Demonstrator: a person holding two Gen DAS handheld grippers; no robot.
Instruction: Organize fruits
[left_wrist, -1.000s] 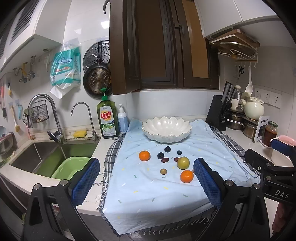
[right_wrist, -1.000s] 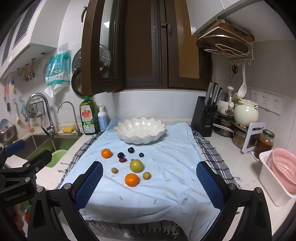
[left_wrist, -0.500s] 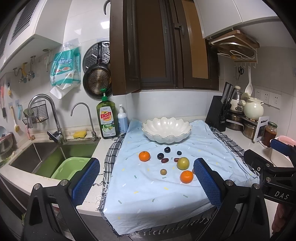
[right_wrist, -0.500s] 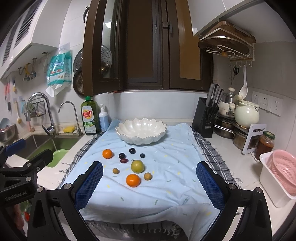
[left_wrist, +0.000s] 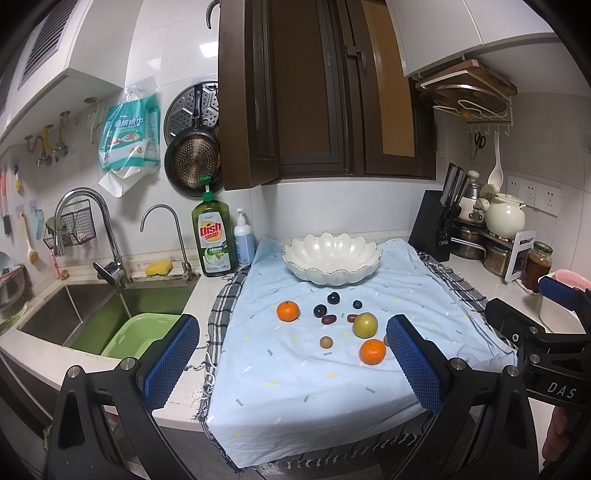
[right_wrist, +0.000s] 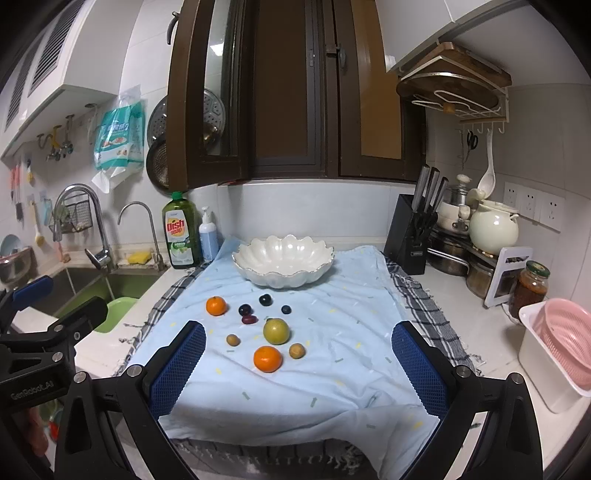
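- Left wrist view: the left hand-held gripper (left_wrist: 291, 363) is held low at the near edge of the desk (left_wrist: 476, 269), its blue pads wide apart with nothing between them.
- A light blue cloth (left_wrist: 295, 384) covers the desk, laid over a checked cloth (left_wrist: 221, 314) that shows at the borders.
- A white scalloped bowl (left_wrist: 331, 258) stands at the far end of the cloth; its inside shows no fruit.
- Loose fruit lies on the cloth in front of the bowl: one orange (left_wrist: 287, 311) to the left, a second orange (left_wrist: 372, 351) nearest the camera, a green round fruit (left_wrist: 365, 325) just behind the latter.
- Small dark fruits (left_wrist: 334, 298) lie between the bowl and the green fruit. A small brown fruit (left_wrist: 326, 342) lies apart on the near side.
- The right hand-held gripper (left_wrist: 532, 332) shows at the right margin; only part of its frame is visible, so its jaw state cannot be told from here.
- Left of the cloth: a sink (left_wrist: 74, 314) holding a green basin (left_wrist: 136, 332), and a dish soap bottle (left_wrist: 214, 236) by the wall.
- Right wrist view: the right hand-held gripper (right_wrist: 297, 363) has its pads spread apart, holding nothing, near the front edge of the cloth.
- The fruit lies in the same cluster, all outside the bowl, with a further small brown fruit (right_wrist: 296, 350) just right of the near orange.
- A knife block (right_wrist: 413, 232) stands right of the bowl; a pink colander (right_wrist: 565, 339) sits in a white bin at the far right.
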